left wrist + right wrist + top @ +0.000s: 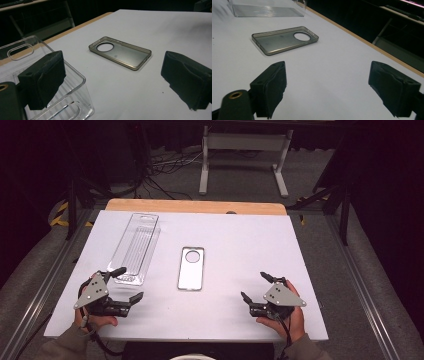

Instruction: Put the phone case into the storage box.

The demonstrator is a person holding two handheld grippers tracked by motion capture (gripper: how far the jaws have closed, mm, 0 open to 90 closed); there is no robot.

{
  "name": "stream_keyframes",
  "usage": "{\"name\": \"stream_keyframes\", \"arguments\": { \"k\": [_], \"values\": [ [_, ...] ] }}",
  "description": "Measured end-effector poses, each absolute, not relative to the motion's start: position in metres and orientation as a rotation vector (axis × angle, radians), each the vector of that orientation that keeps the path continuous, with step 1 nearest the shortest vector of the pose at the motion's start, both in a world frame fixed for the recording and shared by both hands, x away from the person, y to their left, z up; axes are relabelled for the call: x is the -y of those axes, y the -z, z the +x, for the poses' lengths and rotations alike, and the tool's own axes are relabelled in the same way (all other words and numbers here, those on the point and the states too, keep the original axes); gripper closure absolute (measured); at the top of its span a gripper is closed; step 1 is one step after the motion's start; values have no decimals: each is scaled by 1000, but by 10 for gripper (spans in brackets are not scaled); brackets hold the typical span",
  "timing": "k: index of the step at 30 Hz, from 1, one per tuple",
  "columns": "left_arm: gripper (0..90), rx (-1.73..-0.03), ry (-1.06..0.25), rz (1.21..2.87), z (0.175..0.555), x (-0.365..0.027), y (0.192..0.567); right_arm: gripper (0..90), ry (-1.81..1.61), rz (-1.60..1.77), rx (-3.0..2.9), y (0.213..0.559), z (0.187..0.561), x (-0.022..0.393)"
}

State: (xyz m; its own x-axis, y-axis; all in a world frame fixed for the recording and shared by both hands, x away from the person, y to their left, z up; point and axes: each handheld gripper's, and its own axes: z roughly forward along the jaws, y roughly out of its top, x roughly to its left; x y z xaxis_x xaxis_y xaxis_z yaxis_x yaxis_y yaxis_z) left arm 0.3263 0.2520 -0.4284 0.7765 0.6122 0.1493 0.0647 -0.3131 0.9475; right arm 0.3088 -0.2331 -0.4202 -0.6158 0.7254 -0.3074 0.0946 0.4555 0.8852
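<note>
The phone case [190,268], a thin translucent shell lying flat mid-table just right of the clear plastic tray [134,249], is judged light, bendy and rather slick, so it is best pinched across one long rim. The left gripper [126,283] is spread wide beside the tray's near end, nothing held; the right gripper [256,286] is likewise spread wide and empty, well apart from the case

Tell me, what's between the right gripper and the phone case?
Nothing: bare white table lies between the right gripper and the phone case, clearest in the high view.
</note>
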Motion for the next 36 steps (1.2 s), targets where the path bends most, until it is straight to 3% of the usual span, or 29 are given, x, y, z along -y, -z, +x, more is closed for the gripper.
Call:
{"name": "stream_keyframes", "arguments": {
  "k": [27, 36],
  "values": [
    [58, -581, -620, 1852, 312, -264, 436, 160, -1197, 676, -2124, 398, 357, 216],
    [57, -574, -608, 1870, 315, -261, 437, 252, -1122, 629, -2196, 379, 379, 188]
  ]
}}
